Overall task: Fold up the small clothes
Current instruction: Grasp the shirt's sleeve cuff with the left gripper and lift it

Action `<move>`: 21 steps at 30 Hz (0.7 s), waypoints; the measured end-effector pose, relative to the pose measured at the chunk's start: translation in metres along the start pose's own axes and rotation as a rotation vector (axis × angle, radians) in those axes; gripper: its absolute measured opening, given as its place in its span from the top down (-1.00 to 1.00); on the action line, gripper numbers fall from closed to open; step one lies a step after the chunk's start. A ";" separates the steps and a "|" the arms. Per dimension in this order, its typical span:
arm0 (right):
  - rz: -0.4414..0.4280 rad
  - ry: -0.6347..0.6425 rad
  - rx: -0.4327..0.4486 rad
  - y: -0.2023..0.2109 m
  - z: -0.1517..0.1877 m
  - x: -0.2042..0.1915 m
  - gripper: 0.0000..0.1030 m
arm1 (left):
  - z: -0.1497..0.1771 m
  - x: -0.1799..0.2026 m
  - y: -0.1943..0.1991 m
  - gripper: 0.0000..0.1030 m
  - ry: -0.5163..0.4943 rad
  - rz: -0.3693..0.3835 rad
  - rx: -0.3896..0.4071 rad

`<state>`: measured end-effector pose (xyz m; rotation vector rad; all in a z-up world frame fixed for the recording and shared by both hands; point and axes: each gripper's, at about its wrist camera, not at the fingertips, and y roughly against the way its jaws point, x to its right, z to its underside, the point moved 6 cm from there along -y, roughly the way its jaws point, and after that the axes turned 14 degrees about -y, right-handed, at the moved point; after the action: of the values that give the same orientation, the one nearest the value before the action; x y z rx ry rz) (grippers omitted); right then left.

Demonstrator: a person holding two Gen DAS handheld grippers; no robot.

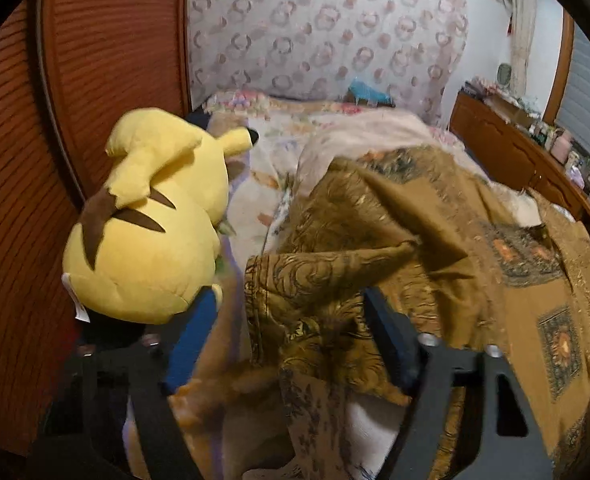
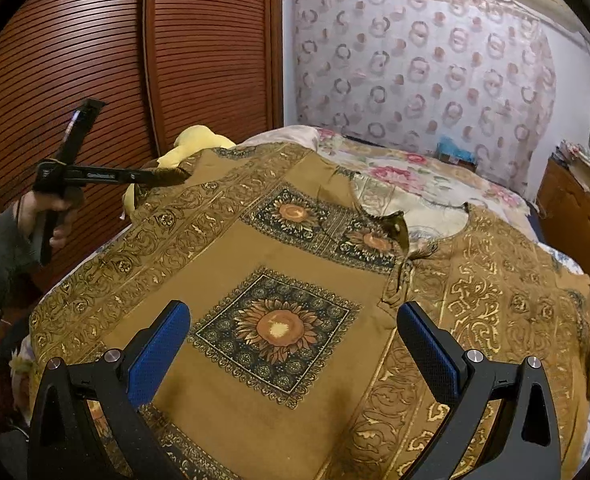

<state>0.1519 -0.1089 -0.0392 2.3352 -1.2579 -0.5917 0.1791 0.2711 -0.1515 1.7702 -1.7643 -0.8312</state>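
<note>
The bed (image 2: pixel 435 168) carries one brown patterned shirt (image 2: pixel 279 248), spread across it with its collar toward the far wall and its long axis running away from me. One yellow plush (image 1: pixel 151 220) sits at the shirt's left edge. The left gripper (image 2: pixel 175 176) is pinched onto the shirt's far left corner and lifts it, the nearer tool for a fold to the right. The right gripper (image 2: pixel 293 344) hangs wide open and empty over the sunflower panel. Two grippers, one garment.
</note>
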 end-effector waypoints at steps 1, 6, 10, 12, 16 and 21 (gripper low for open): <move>-0.002 -0.003 -0.002 -0.001 0.001 0.000 -1.00 | 0.000 -0.002 -0.004 -0.27 0.000 0.006 -0.005; -0.025 -0.030 -0.010 -0.002 0.002 0.000 -1.00 | -0.002 -0.007 -0.006 0.32 0.062 0.068 0.002; -0.022 -0.046 -0.008 -0.003 0.003 0.004 -1.00 | -0.008 0.002 0.005 0.81 0.034 0.077 0.020; -0.021 -0.055 -0.006 -0.002 0.004 0.006 -1.00 | -0.014 0.007 0.014 0.84 0.017 0.077 0.043; -0.023 -0.074 0.000 0.005 0.007 0.010 -1.00 | -0.035 0.029 0.042 0.88 -0.037 0.094 0.123; -0.013 -0.095 0.018 0.012 0.007 0.016 -1.00 | -0.068 0.070 0.072 0.89 -0.128 0.131 0.200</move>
<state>0.1475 -0.1293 -0.0413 2.3563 -1.2957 -0.7055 0.1761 0.1940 -0.0576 1.7341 -2.0862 -0.7512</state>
